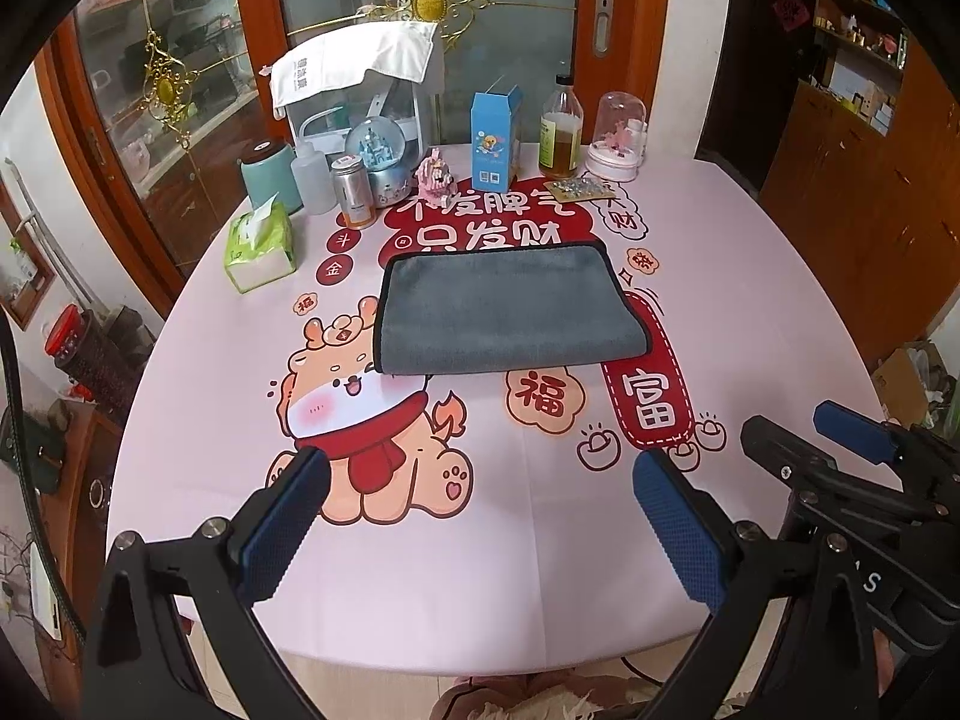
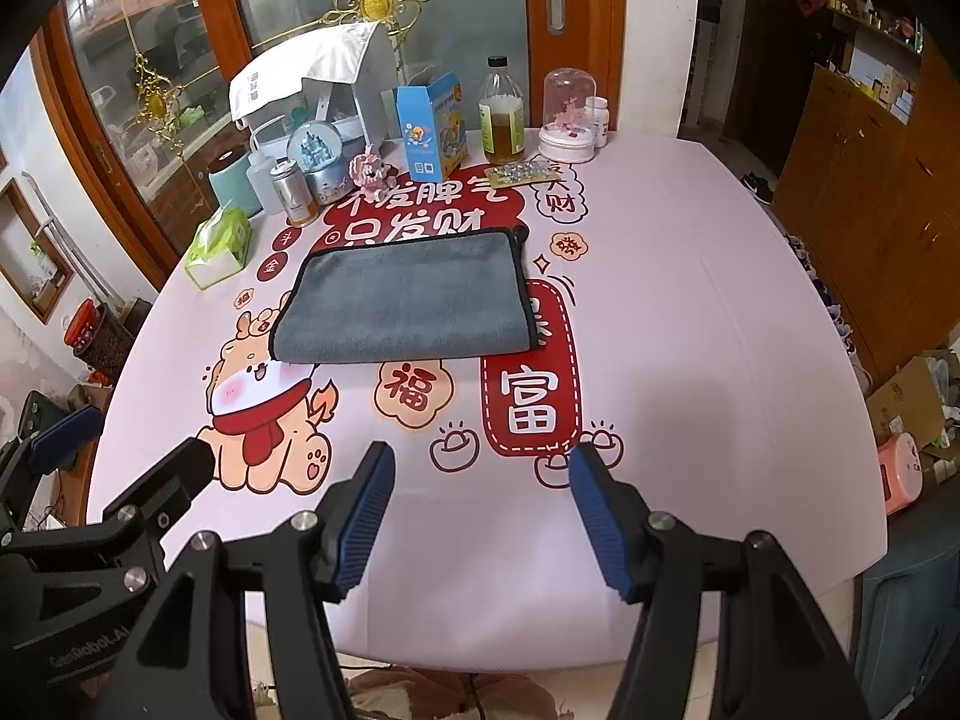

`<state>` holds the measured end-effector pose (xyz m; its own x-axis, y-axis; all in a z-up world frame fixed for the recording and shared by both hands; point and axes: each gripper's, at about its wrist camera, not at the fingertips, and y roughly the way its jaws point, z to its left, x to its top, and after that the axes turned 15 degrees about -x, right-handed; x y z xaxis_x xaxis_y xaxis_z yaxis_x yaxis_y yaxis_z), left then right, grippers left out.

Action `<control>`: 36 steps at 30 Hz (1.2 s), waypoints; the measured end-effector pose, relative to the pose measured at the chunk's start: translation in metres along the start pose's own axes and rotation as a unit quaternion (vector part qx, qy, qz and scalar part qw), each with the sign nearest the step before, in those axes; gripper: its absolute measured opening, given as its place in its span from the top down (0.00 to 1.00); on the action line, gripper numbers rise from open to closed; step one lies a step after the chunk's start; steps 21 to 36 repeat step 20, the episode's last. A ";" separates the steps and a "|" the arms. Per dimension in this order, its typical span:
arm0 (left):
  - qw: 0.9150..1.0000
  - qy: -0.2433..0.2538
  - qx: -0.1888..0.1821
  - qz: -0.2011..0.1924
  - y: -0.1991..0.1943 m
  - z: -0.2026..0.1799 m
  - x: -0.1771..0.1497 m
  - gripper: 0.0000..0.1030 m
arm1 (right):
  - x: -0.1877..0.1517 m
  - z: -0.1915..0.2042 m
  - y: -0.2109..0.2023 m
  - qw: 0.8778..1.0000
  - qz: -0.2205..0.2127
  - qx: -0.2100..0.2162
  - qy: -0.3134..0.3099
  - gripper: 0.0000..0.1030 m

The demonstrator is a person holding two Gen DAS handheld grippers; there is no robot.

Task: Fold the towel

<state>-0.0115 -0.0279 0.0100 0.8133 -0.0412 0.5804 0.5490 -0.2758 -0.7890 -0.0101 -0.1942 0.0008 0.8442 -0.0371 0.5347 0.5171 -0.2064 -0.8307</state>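
Observation:
A grey towel (image 1: 510, 312) with black trim lies flat on the pink printed table (image 1: 750, 300), folded in half with its fold along the near side. It also shows in the right wrist view (image 2: 408, 300). My left gripper (image 1: 480, 480) is open and empty, held above the table's near edge, well short of the towel. My right gripper (image 2: 480, 474) is open and empty, also near the front edge. The right gripper (image 1: 840, 438) shows at the right of the left wrist view; the left gripper (image 2: 120, 450) shows at the left of the right wrist view.
Along the table's back stand a green tissue pack (image 1: 259, 246), a teal canister (image 1: 271, 175), a white bottle (image 1: 313, 177), a metal can (image 1: 354, 189), a snow globe (image 1: 381, 159), a pink toy (image 1: 437, 175), a blue box (image 1: 495, 141), an oil bottle (image 1: 561, 129) and a glass dome (image 1: 621, 138).

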 end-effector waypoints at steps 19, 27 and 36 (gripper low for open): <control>1.000 -0.015 0.003 0.004 -0.003 0.009 -0.003 0.02 | 0.002 0.008 0.002 1.000 0.000 0.007 -0.010 0.41; 1.000 -0.016 0.003 0.005 -0.002 0.009 -0.003 0.02 | 0.003 0.008 0.003 1.000 -0.001 0.007 -0.010 0.41; 1.000 -0.016 0.003 0.005 -0.002 0.009 -0.003 0.02 | 0.003 0.008 0.003 1.000 -0.001 0.007 -0.010 0.41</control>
